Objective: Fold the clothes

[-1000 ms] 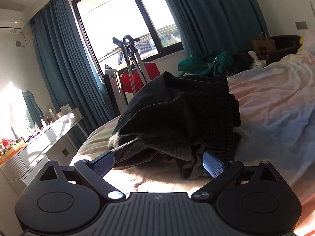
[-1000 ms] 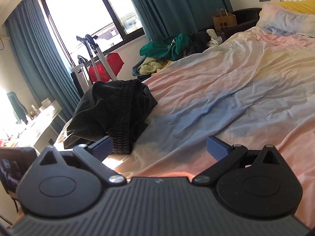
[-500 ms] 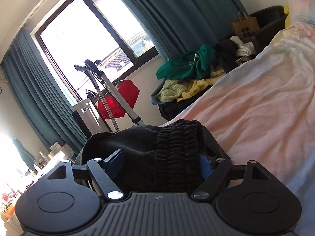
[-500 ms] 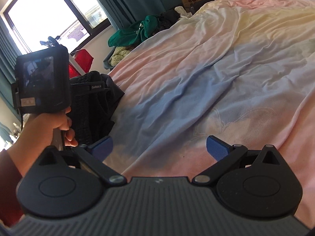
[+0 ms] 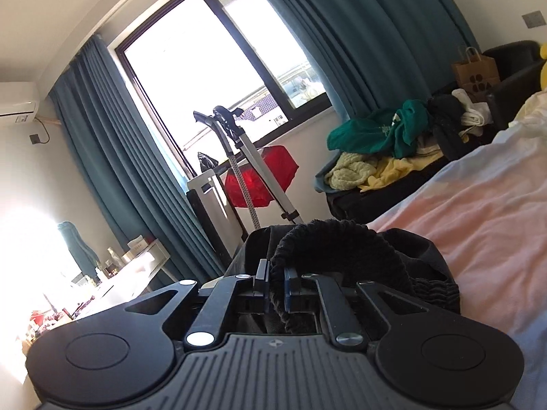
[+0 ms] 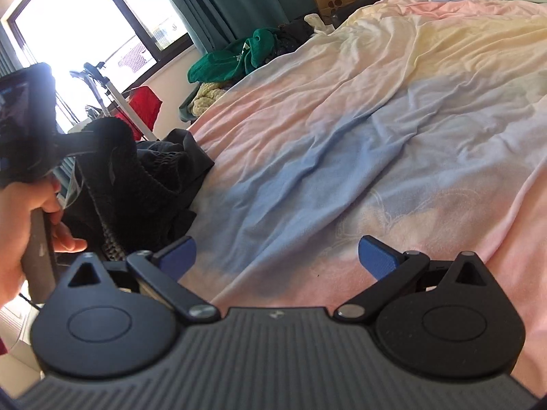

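A crumpled black garment (image 5: 342,239) with a ribbed elastic waistband lies at the edge of the pastel bed sheet (image 5: 478,222). My left gripper (image 5: 276,273) is shut on the waistband, which arches up out of the jaws. The right wrist view shows the same garment (image 6: 154,184) at the left, its waistband raised by the left gripper (image 6: 89,141) in a person's hand (image 6: 20,212). My right gripper (image 6: 277,256) stands open just over the sheet (image 6: 376,119), to the right of the garment, with nothing between its blue pads (image 6: 377,256).
Beyond the bed a heap of green and yellow clothes (image 5: 376,133) lies on a dark seat, with a brown paper bag (image 5: 473,71) behind it. A folded metal stand and a red bag (image 5: 259,177) stand under the window. A dresser (image 5: 136,266) is at left.
My left gripper moved in over the garment, closed on the waistband and raised it. My right gripper tipped down toward the sheet and stayed open.
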Demonstrator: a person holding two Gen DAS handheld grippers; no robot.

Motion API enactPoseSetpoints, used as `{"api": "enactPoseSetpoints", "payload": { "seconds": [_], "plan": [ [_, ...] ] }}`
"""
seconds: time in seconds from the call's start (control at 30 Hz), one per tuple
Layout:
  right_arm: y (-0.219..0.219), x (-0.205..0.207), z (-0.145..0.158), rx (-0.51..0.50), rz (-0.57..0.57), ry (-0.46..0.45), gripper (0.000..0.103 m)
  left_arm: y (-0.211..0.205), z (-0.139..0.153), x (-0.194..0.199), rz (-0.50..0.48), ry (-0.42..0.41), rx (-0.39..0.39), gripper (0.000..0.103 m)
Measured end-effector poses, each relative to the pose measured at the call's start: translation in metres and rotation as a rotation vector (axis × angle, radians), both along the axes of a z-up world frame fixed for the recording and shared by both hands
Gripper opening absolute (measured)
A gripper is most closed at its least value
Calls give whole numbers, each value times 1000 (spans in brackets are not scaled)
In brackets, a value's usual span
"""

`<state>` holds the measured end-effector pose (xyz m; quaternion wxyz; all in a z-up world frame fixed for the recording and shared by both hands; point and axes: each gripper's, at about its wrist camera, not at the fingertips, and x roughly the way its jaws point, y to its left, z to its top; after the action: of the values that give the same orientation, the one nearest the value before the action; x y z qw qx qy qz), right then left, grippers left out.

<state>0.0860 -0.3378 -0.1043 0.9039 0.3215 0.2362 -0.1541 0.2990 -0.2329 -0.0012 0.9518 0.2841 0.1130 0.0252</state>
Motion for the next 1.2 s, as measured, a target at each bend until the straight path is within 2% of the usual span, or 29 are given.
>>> {"api": "enactPoseSetpoints", "payload": {
  "seconds": [0.17,0.27,0.37,0.5,0.67,0.83,0.9,1.07,1.17,1.2],
  "plan": [
    [5,-6,8,-59,7,-37,103,63,44,-46,54,-76,-106,8],
    [11,-7,14,-87,37,-77,103,108,77,-96,65,-119,-214,7],
    [19,-11,23,-118,73,-116,103,153,98,-140,81,-119,-300,7],
    [33,-9,30,-113,184,-127,103,228,107,-191,131,-79,-409,7],
    [67,-2,26,-9,466,-94,103,315,87,-219,251,-42,-497,7],
    [108,-14,34,-117,596,-98,103,389,30,-218,391,17,-626,8],
    [122,-15,34,-142,649,-88,103,409,9,-212,432,54,-652,8],
    [144,-4,18,-174,681,-27,103,423,-17,-197,453,98,-633,10],
    [156,7,11,-221,696,-24,95,429,-22,-194,457,108,-669,11],
    [161,12,8,-234,700,-17,85,429,-23,-192,458,108,-675,11]
  ]
}}
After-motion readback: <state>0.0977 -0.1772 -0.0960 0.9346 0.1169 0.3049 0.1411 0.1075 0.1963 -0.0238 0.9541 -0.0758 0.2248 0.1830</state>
